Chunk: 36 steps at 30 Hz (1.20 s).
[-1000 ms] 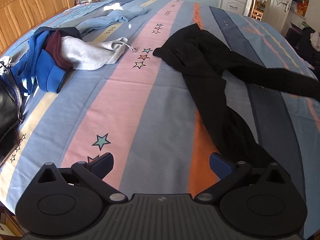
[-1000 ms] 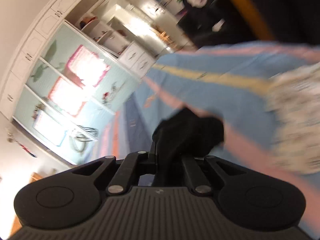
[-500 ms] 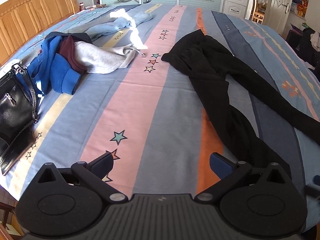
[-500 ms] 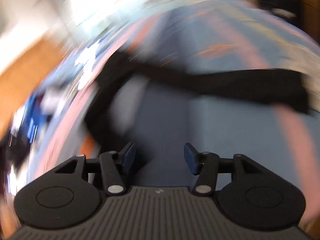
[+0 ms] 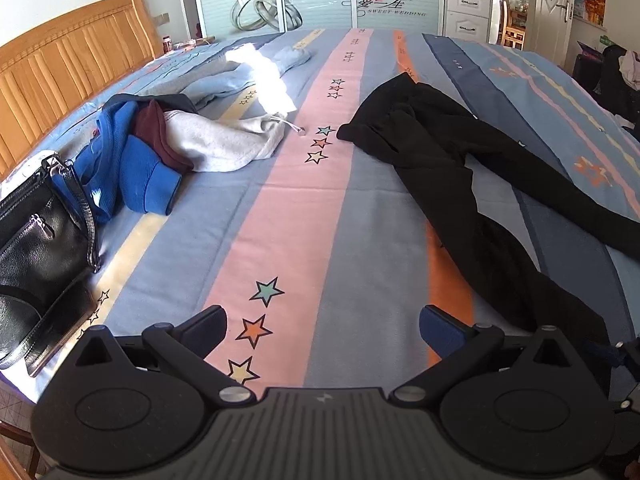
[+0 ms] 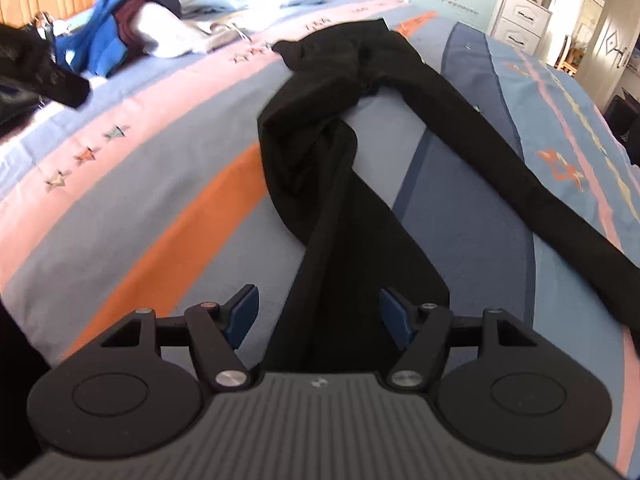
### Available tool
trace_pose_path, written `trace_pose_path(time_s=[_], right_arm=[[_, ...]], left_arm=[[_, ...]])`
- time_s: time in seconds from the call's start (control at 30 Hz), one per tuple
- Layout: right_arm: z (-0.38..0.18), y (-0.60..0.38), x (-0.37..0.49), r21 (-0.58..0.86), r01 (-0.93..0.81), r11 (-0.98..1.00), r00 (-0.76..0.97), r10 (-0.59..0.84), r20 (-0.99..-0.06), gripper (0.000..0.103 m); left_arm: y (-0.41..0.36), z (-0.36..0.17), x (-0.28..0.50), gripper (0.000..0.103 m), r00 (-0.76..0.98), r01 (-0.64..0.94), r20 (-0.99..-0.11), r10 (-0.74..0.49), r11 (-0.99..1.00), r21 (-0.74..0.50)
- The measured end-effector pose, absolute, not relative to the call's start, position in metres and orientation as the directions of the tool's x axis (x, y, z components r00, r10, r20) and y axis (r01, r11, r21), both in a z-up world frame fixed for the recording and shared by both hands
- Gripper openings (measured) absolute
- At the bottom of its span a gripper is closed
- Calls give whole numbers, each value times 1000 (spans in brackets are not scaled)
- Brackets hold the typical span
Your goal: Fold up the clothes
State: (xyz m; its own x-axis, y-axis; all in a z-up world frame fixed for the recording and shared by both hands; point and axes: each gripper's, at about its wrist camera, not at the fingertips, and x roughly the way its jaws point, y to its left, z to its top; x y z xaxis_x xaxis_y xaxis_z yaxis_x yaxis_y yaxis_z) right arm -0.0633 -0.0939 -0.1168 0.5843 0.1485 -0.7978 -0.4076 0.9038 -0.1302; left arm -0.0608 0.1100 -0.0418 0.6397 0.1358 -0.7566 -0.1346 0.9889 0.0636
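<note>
opening wider, the right claw (image 6: pixel 318 316) has dropped the black trousers (image 6: pixel 340 128); they now sprawl twisted across the frame's centre on the bed (image 6: pixel 140 208), one leg between its pads. left claw (image 5: pixel 322 330) wide, empty.

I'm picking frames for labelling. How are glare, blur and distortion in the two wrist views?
Left wrist view: sharp, but a sunlit patch blows out the pale blue garment; fisheye bends the headboard. Right wrist view: slightly soft toward the edges, black trousers mostly featureless, bed bulging.
</note>
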Motion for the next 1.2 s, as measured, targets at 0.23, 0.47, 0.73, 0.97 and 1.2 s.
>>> trace_pose_path(time_s=[0.23, 0.47, 0.73, 0.97, 1.2], right_arm=[[-127, -120, -52, -11, -343, 939, 545, 189, -817, 15], [-114, -182, -23, 529, -135, 838, 430, 531, -731, 8], [-107, -169, -22, 945, -86, 316, 310, 910, -276, 10], [-150, -252, -59, 769, 157, 620, 451, 648, -614, 41], [-164, -292, -77, 853, 183, 489, 553, 666, -501, 41]], left_arm=[[110, -55, -58, 102, 614, -119, -784, 90, 993, 20], [123, -55, -61, 102, 615, -111, -786, 61, 994, -10], [144, -60, -73, 102, 606, -108, -790, 96, 993, 38], [97, -105, -57, 102, 539, 3, -834, 121, 989, 146], [83, -128, -40, 102, 478, -5, -877, -57, 998, -68]])
